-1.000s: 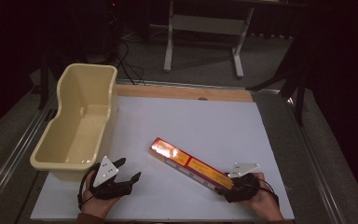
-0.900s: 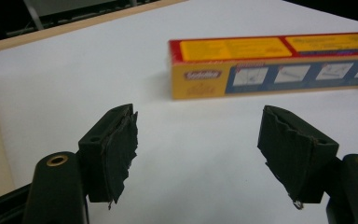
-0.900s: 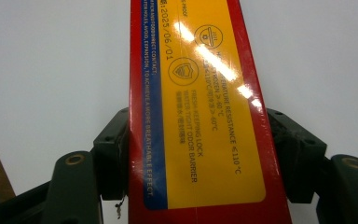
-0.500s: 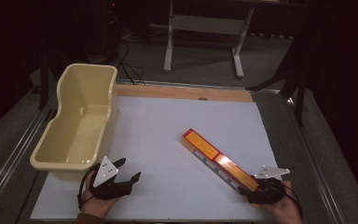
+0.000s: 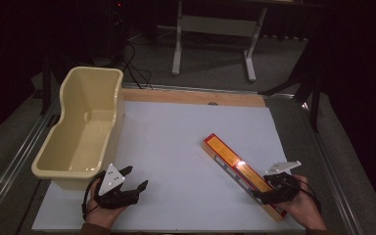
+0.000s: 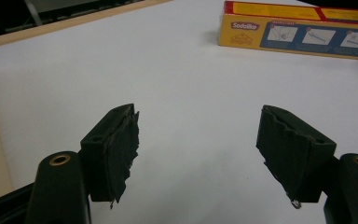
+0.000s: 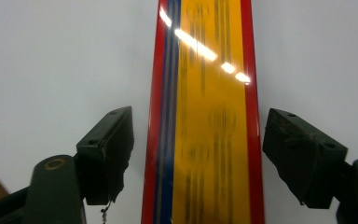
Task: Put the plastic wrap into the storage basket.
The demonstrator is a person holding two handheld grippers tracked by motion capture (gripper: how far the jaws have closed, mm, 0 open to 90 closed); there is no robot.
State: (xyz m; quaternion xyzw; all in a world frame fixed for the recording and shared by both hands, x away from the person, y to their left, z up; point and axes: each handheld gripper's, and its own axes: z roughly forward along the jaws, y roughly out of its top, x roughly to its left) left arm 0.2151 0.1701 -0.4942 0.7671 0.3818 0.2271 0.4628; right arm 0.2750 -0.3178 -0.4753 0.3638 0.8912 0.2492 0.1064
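- This looks like a lab or test room, dark all around.
- A white table (image 5: 176, 142) stands under a bright light.
- Black cables (image 5: 132, 68) lie on the grey floor (image 5: 210, 73).
- A metal stand (image 5: 215, 29) is behind the table.

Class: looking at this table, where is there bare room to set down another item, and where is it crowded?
Free: the white mat between the cream tub and the long yellow box, and the far strip beyond the box. Crowded: the near left corner, with the left tongs beside the tub, and the near right, where the right tongs straddle the box.
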